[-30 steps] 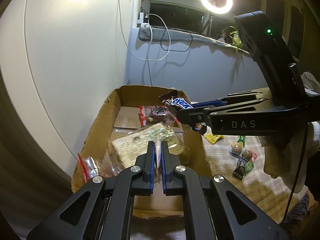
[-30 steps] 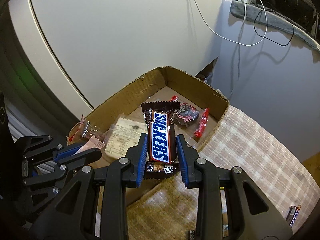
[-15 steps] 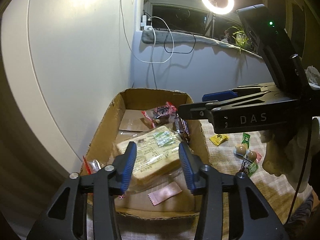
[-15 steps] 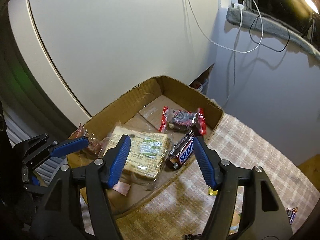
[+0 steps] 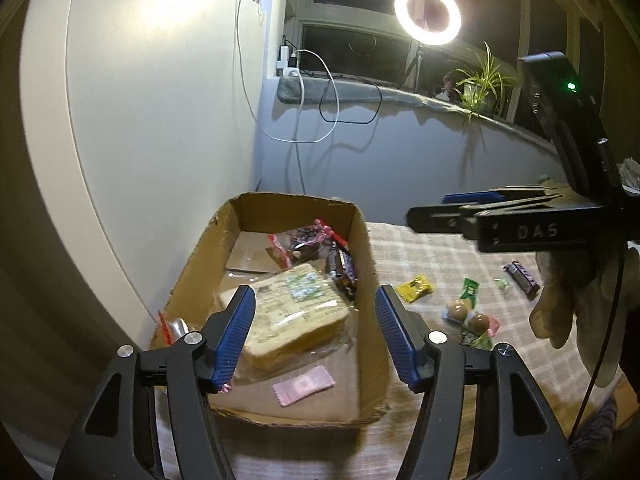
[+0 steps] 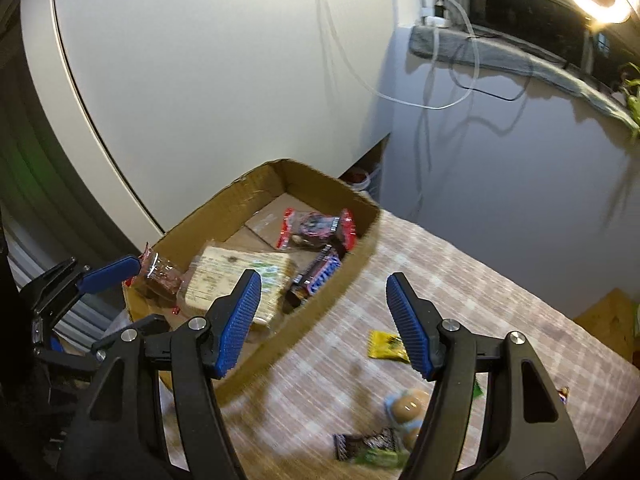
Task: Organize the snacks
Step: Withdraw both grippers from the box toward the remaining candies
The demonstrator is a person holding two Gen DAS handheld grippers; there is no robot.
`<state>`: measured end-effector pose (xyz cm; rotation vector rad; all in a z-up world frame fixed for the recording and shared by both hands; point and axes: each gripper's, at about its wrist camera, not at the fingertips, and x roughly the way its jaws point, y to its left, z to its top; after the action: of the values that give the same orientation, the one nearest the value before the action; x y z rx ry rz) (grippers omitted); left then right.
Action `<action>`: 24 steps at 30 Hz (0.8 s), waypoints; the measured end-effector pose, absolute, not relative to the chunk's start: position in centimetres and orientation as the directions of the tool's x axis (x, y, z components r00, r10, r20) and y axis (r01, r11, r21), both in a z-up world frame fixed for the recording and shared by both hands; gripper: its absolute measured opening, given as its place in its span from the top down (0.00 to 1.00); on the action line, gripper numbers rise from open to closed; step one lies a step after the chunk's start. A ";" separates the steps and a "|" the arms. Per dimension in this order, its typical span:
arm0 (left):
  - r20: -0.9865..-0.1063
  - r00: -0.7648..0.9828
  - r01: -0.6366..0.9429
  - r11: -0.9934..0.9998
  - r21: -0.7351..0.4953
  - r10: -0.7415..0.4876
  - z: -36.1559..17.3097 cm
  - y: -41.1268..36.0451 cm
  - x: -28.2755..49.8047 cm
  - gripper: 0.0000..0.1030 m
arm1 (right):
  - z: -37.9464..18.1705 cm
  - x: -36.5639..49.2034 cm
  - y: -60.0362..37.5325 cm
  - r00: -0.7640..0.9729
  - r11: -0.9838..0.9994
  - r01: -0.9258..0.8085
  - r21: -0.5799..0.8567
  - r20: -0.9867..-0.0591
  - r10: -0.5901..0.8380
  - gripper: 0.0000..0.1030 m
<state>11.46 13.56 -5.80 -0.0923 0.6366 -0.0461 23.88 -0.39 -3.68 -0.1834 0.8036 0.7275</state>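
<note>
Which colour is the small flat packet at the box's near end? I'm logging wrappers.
Pink; the small flat packet shows best in the left wrist view.

Big white curved-edge panel [image 5: 152, 92] fills the left side, w/ a bright light patch high on it. Behind it a pale grey-blue wall [image 5: 400, 168] runs under a long windowsill covered in grey cloth [image 5: 360, 94]. Dark window panes [image 5: 352, 52] above, night outside. Glowing white ring light on a stand [image 5: 427, 13] at the sill, main light source. White charger plugs [image 5: 289, 59] at the sill's left end; white cable [image 5: 296, 128] & black cable [image 5: 352, 116] loop down the wall. Green spiky potted plant [image 5: 480, 80] on the sill to the right. Table has a beige checked cloth [image 6: 440, 280]. Orange-brown floor [image 6: 608, 320] shows past its far edge.
</note>
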 end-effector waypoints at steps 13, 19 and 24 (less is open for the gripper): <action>-0.640 0.752 0.103 0.987 -0.124 -0.159 -6.9 7.5 11.4 0.40 | -3.6 22.9 -11.3 0.558 0.832 -0.535 0.150 -0.677 0.481 0.34; -0.661 0.724 0.156 0.980 -0.122 -0.197 -7.8 4.4 11.9 0.54 | -5.1 23.4 -17.5 0.555 0.874 -0.464 0.147 -0.720 0.416 0.22; -0.692 0.682 0.224 0.968 -0.111 -0.237 -9.0 1.8 12.3 0.68 | -6.2 23.5 -22.0 0.584 0.900 -0.413 0.139 -0.718 0.379 0.15</action>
<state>12.27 1.83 -8.98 -0.0174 0.7788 -0.2582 23.46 -22.04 -6.23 -0.0438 0.8265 0.4619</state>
